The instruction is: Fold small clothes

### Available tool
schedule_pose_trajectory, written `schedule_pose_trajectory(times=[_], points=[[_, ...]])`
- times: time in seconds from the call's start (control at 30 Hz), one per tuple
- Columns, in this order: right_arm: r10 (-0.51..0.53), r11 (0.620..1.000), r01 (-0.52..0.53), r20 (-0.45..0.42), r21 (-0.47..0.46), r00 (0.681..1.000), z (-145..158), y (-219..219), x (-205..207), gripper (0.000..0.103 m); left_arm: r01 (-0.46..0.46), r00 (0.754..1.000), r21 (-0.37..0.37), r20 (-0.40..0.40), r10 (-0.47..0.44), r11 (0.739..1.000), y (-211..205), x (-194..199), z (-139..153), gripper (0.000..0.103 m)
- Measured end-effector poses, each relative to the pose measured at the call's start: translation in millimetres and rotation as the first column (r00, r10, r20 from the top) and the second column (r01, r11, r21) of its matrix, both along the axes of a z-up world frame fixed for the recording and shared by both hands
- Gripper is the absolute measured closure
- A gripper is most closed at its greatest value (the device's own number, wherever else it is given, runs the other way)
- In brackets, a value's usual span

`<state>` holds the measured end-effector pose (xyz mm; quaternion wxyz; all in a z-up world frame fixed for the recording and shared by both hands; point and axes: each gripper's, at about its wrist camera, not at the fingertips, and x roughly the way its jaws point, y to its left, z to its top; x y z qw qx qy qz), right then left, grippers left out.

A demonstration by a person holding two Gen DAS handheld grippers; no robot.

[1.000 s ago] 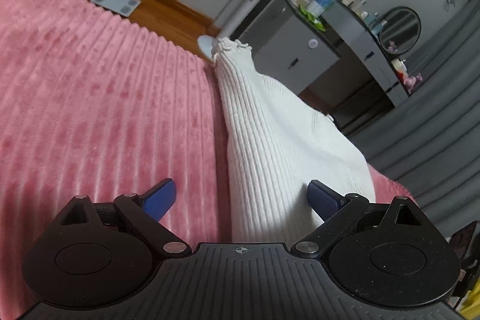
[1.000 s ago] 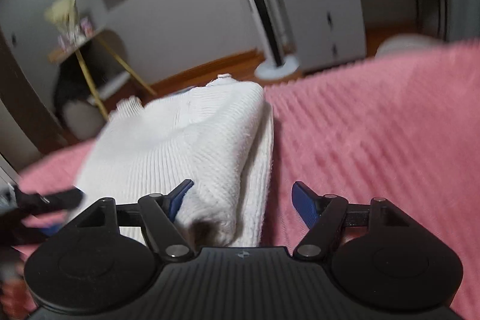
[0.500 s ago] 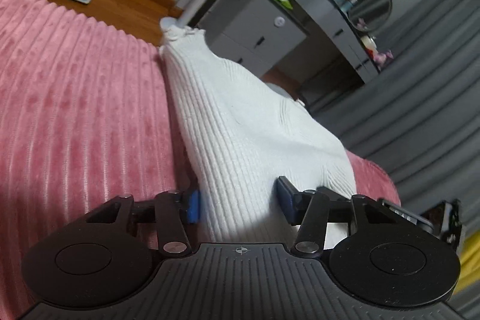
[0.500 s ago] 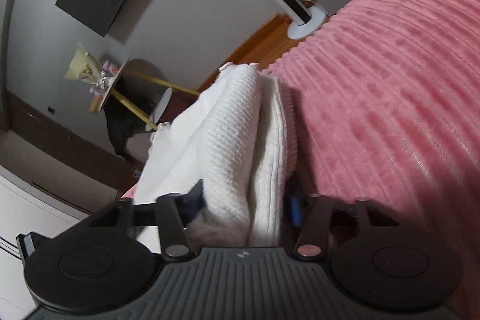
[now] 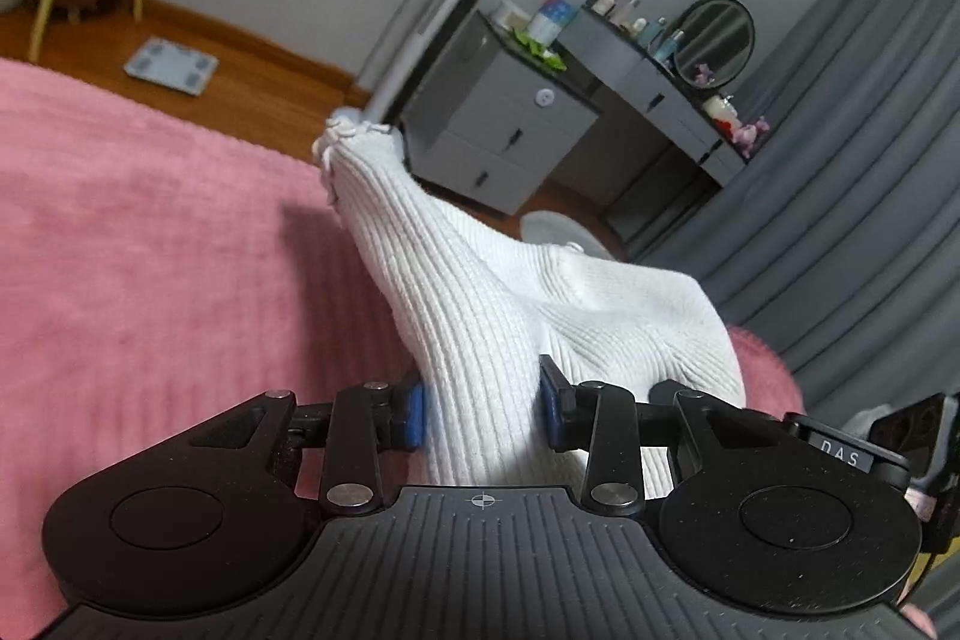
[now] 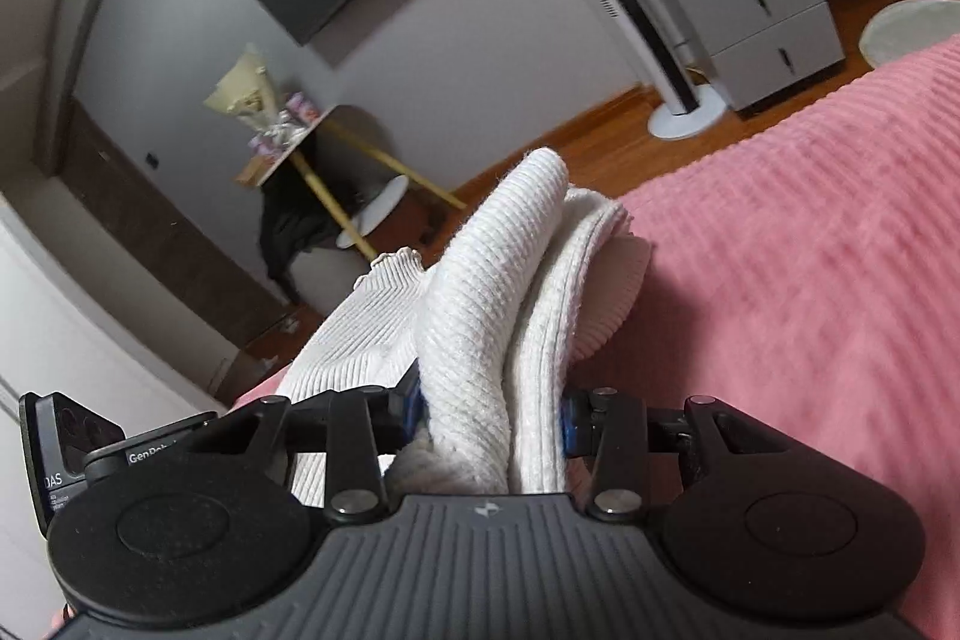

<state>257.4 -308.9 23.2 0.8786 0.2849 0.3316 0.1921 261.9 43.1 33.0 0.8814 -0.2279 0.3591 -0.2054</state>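
A white ribbed knit garment (image 5: 480, 304) is held up off the pink bedspread (image 5: 150, 250) and stretches away from me to its frilled far edge. My left gripper (image 5: 483, 415) is shut on its near edge. In the right wrist view the same garment (image 6: 498, 292) is bunched in thick folded layers, and my right gripper (image 6: 492, 421) is shut on them. The left gripper's body (image 6: 72, 454) shows at the lower left of the right wrist view.
The pink bedspread (image 6: 810, 280) lies below both grippers. Beyond the bed stand a grey drawer cabinet (image 5: 510, 130), a tall white fan (image 6: 660, 58), a dresser with a round mirror (image 5: 714, 34), grey curtains (image 5: 870, 196), a scale (image 5: 171, 65) on the wood floor and a stool (image 6: 372, 211).
Both grippers went from open beside the garment to shut on it. They have since lifted it, so it hangs taut and bunched above the bedspread.
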Motion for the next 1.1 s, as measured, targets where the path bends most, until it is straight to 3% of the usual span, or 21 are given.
schedule_pose_trajectory(times=[0.1,0.17,0.2,0.27,0.3,0.33,0.4,0.47,0.53,0.63,0.7,0.87,1.1], points=[[0.037,0.999,-0.037,0.006,-0.026,0.999,0,24,-18,0.064,-0.03,1.0,0.071,0.0,0.03,0.997,11,-25,1,0.063],[0.044,0.998,-0.044,-0.006,-0.054,0.999,-7,39,-26,0.064,-0.066,0.997,0.118,-0.036,0.071,0.991,16,-32,-7,0.055],[0.046,0.996,-0.047,-0.012,-0.079,0.999,-12,46,-29,0.061,-0.095,0.992,0.178,-0.069,0.109,0.979,16,-33,-13,0.051],[0.01,0.983,-0.023,-0.074,-0.18,0.997,-21,58,-32,0.049,-0.118,0.981,0.294,-0.111,0.157,0.948,17,-43,-19,0.052],[-0.032,0.972,0.012,-0.082,-0.237,0.996,-21,60,-39,0.049,-0.127,0.982,0.298,-0.098,0.163,0.946,20,-52,-17,0.048],[-0.057,0.967,0.042,-0.052,-0.253,0.997,-18,56,-51,0.049,-0.143,0.982,0.284,-0.077,0.171,0.948,23,-62,-13,0.039],[-0.099,0.964,0.095,-0.006,-0.25,0.995,-8,50,-75,0.049,-0.184,0.977,0.267,-0.053,0.205,0.946,26,-79,-6,0.032],[-0.138,0.955,0.144,0.042,-0.259,0.99,2,51,-95,0.052,-0.199,0.975,0.246,-0.046,0.217,0.949,23,-88,-4,0.032],[-0.128,0.942,0.148,0.088,-0.301,0.988,8,62,-113,0.068,-0.202,0.973,0.248,-0.058,0.222,0.948,16,-91,-5,0.031],[-0.064,0.914,0.118,0.149,-0.389,0.987,11,84,-124,0.073,-0.19,0.974,0.279,-0.065,0.216,0.941,7,-98,-5,0.031],[-0.035,0.876,0.112,0.169,-0.47,0.985,7,96,-130,0.073,-0.181,0.974,0.299,-0.075,0.212,0.937,4,-103,-10,0.031],[-0.027,0.823,0.078,0.099,-0.563,0.995,-19,100,-127,0.073,-0.18,0.969,0.351,-0.099,0.228,0.919,-8,-106,-22,0.029],[-0.06,0.845,0.079,0.052,-0.53,0.997,-38,87,-116,0.068,-0.195,0.96,0.424,-0.103,0.261,0.884,-23,-99,-32,0.019]])
